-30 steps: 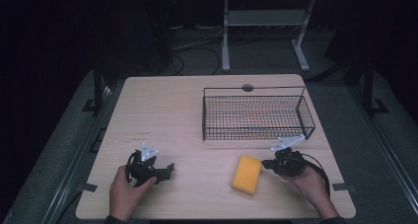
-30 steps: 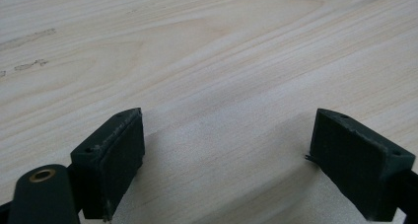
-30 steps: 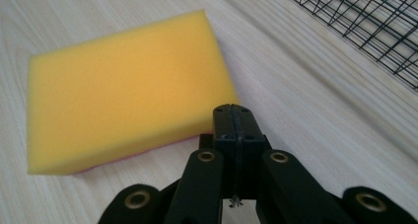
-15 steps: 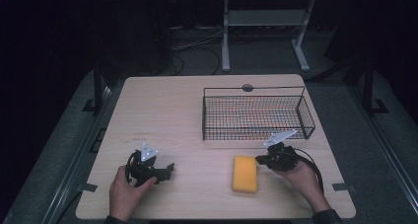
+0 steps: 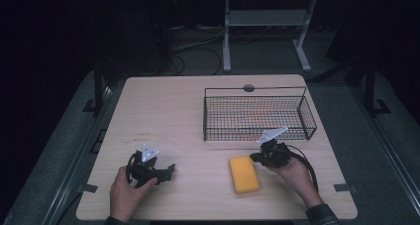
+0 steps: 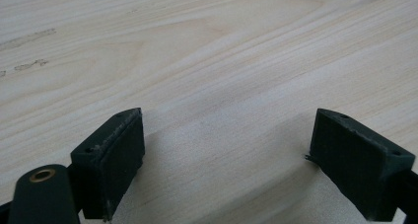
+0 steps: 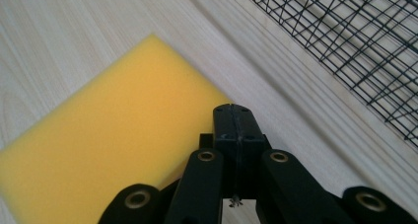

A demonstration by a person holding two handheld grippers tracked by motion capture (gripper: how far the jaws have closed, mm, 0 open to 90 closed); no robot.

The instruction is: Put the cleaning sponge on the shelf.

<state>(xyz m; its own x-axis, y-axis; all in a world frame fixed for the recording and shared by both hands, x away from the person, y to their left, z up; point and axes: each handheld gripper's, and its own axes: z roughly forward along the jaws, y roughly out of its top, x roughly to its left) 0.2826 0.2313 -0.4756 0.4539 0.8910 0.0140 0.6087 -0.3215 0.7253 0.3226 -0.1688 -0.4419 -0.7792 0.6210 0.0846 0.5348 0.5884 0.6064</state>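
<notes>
The black wire-mesh basket (image 5: 257, 113) blocks the upper right of the light wooden table (image 5: 163, 111); a flat yellow rectangular sponge (image 5: 243, 174) lies lower right. The frame's left and centre offer bare tabletop.

Over the last second the right hand-held gripper (image 5: 257, 158) moved away from the person toward the wire basket (image 5: 257, 113). The yellow sponge (image 5: 243, 174) turned from a slanted lie to nearly lengthwise on the desk (image 5: 163, 116).

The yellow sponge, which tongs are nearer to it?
Right. The right tongs sit at the sponge's upper right corner; the left tongs lie well off to its left.
</notes>
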